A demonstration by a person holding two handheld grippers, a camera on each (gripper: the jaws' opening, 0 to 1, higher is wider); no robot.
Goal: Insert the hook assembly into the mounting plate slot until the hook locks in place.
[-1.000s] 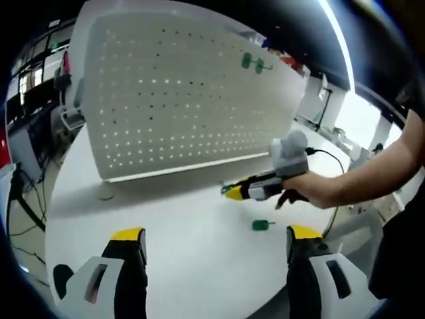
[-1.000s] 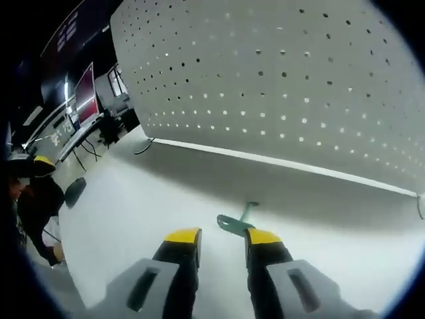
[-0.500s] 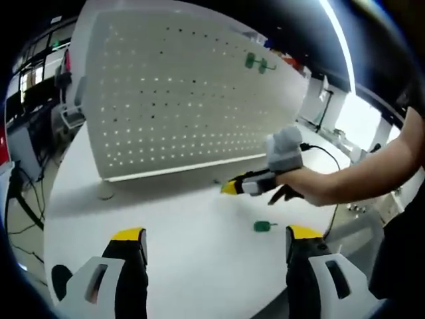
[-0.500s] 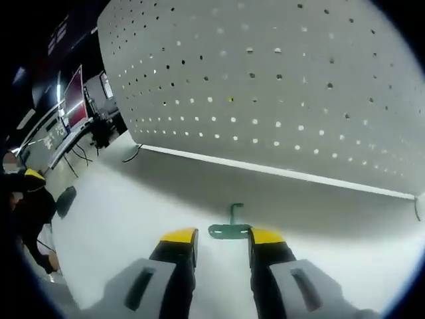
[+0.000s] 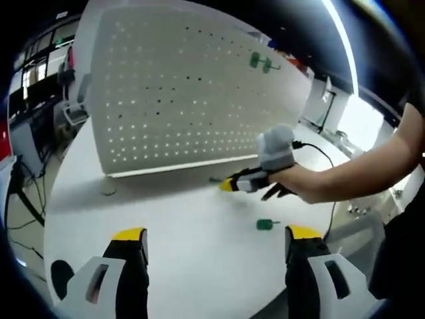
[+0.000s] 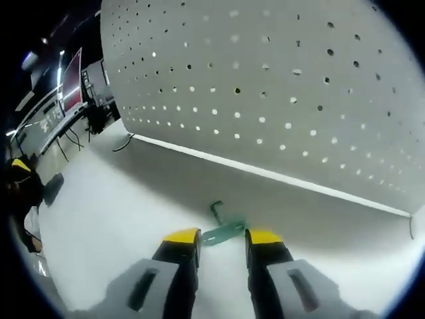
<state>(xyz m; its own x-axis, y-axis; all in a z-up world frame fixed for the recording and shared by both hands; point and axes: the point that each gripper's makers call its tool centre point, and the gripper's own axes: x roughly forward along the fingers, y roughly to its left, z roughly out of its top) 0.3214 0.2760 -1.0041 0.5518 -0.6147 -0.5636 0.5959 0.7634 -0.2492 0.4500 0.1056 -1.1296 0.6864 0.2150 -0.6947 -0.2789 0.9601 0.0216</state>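
A white pegboard [image 5: 186,100] stands upright at the back of the white table [image 5: 186,226]. One green hook [image 5: 260,62] hangs high on its right side. A second green hook [image 5: 265,224] lies loose on the table. In the right gripper view, my right gripper [image 6: 223,236] is shut on a third green hook [image 6: 222,231], pinching its flat plate, with the bent stem pointing toward the pegboard [image 6: 265,80]. In the left gripper view, this right gripper [image 5: 229,184] hovers near the board's bottom edge. My left gripper [image 5: 216,234] stands wide open over the table's front, holding nothing.
A person's arm [image 5: 358,179] reaches in from the right, holding the right gripper, with a black cable [image 5: 319,156] trailing behind. Desks with monitors [image 6: 66,86] stand beyond the table's left edge. The table's rounded front edge runs just below the left jaws.
The right gripper has moved left and closer to the pegboard's base with the hook. The hook's stem has swung from pointing up-right to up-left between the jaws. The left gripper has stayed put.
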